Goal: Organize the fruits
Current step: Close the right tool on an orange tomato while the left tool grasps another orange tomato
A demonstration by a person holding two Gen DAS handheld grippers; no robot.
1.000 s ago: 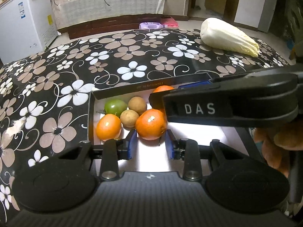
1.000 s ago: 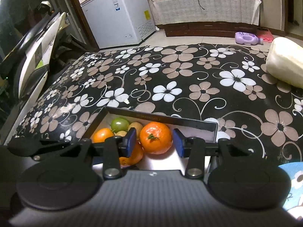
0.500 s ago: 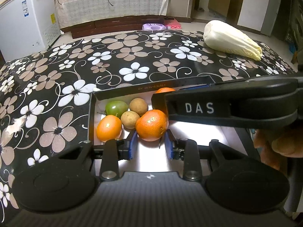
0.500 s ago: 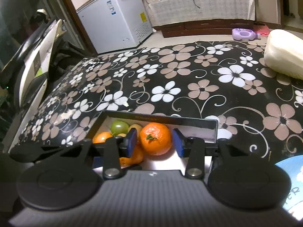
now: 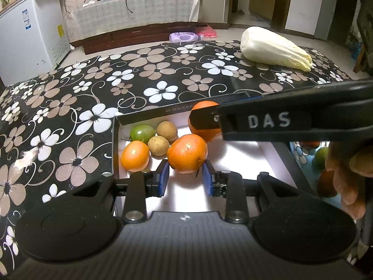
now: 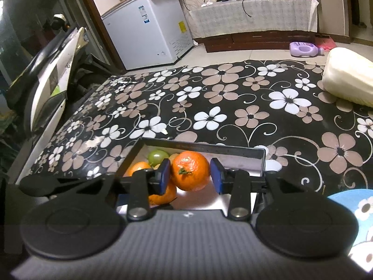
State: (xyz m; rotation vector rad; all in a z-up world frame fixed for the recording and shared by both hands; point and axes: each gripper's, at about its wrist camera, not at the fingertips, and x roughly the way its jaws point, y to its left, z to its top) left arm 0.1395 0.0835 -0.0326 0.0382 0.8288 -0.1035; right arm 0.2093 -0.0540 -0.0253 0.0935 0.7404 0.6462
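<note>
A black-rimmed tray (image 5: 149, 116) with a white floor holds a green fruit (image 5: 142, 132), two brown longans (image 5: 167, 130) and a small orange (image 5: 135, 155). My left gripper (image 5: 185, 178) is shut on a bigger orange (image 5: 187, 152), its blue pads against the fruit's near sides. My right gripper (image 6: 190, 175) is shut on a stemmed orange (image 6: 190, 171) over the tray (image 6: 209, 147). In the left wrist view its black body marked DAS (image 5: 268, 121) crosses from the right and hides part of that orange (image 5: 202, 126).
A napa cabbage (image 5: 272, 46) lies at the far right of the flowered tablecloth (image 5: 139, 81). A blue flowered plate (image 6: 354, 210) with more fruit (image 5: 322, 158) stands right of the tray. A person's hand (image 5: 345, 175) grips the right tool. A white freezer (image 6: 149, 35) stands beyond the table.
The right pads have narrowed onto the stemmed orange. The left pads have come in slightly against the bigger orange. Neither hand has shifted much.
</note>
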